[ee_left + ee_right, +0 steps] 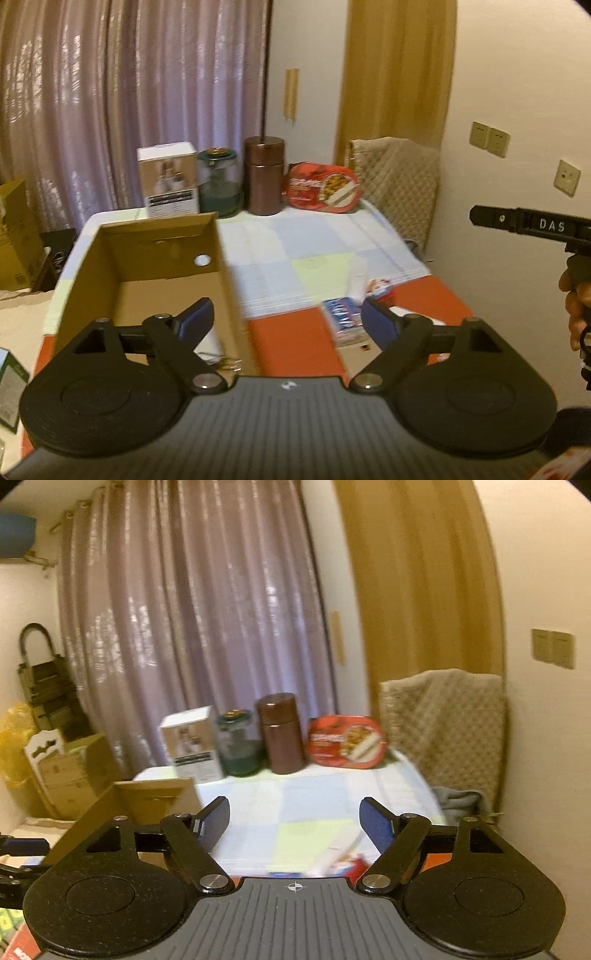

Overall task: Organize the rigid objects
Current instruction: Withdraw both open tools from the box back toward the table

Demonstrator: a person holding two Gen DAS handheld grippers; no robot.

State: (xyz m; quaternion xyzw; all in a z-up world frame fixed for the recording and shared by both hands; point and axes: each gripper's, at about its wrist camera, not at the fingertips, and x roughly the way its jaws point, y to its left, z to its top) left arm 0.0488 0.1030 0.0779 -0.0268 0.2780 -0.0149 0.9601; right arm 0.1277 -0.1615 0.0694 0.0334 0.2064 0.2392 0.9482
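An open brown cardboard box [155, 266] stands on the left of the table, with something white low in its near corner, partly hidden. My left gripper [287, 320] hangs open just right of the box wall, nothing between its blue pads. Beyond it lie a flat blue-and-white pack [341, 319], a white tube [358, 280] and a small red-and-white item [380, 288]. My right gripper [295, 821] is open and empty above the checked cloth [295, 812], with the box [147, 797] to its left.
Along the table's far edge stand a white carton [170, 181], a green glass jar [218, 184], a brown canister [264, 177] and a red oval tin [323, 188]. A quilt-covered chair [399, 177] and the wall close the right side. A person's hand [574, 306] is at right.
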